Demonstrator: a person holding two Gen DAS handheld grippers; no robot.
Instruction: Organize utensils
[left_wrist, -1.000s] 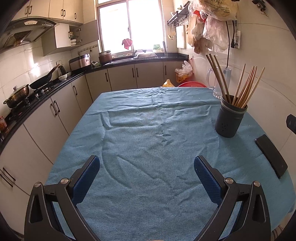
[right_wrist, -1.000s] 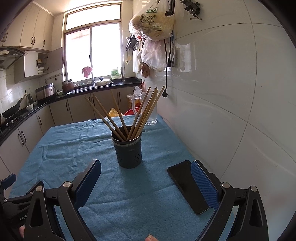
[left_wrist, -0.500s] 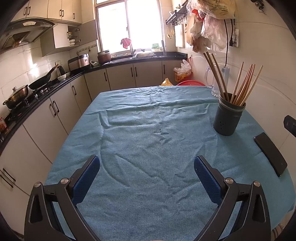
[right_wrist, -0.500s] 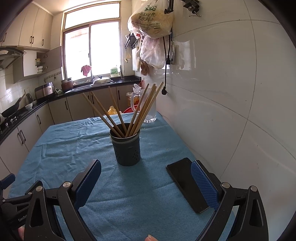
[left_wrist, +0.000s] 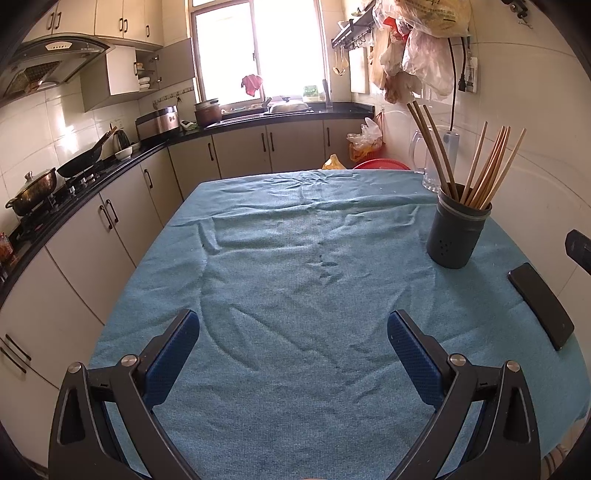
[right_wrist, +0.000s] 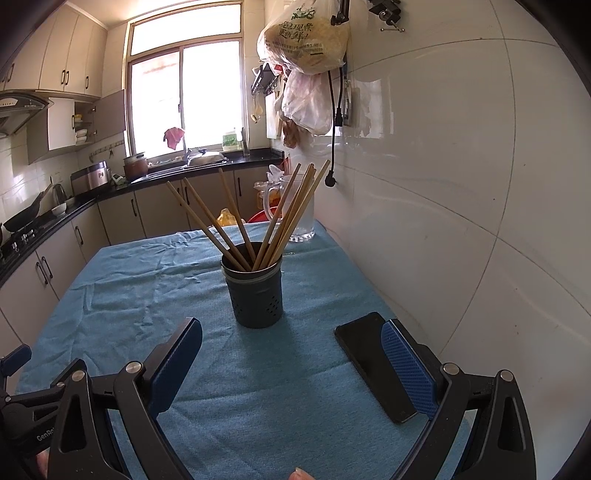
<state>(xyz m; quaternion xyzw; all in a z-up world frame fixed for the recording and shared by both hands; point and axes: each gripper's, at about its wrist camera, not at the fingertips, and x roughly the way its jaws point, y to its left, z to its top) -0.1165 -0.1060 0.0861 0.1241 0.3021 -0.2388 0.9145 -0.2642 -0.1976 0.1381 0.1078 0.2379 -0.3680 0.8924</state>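
A dark grey utensil holder (left_wrist: 457, 232) (right_wrist: 255, 292) stands upright on the blue tablecloth (left_wrist: 295, 266) (right_wrist: 155, 288), near the wall side. Several wooden chopsticks (left_wrist: 487, 166) (right_wrist: 284, 218) lean out of it in two fans. My left gripper (left_wrist: 293, 343) is open over bare cloth, well left of and nearer than the holder, with nothing between its fingers. My right gripper (right_wrist: 291, 350) is open too, just in front of the holder and apart from it. No loose utensils show on the cloth.
A black phone (left_wrist: 541, 310) (right_wrist: 373, 363) lies flat by the wall, under my right gripper's right finger (right_wrist: 406, 365). A glass pitcher (left_wrist: 430, 162) (right_wrist: 301, 218) stands at the table's far corner. White tiled wall (right_wrist: 461, 221) runs along the right; kitchen counters (left_wrist: 110, 162) line the left.
Both grippers have drawn back and risen slightly, so the holder sits a little farther off in each view. Jaws stay open; nothing on the table has moved.
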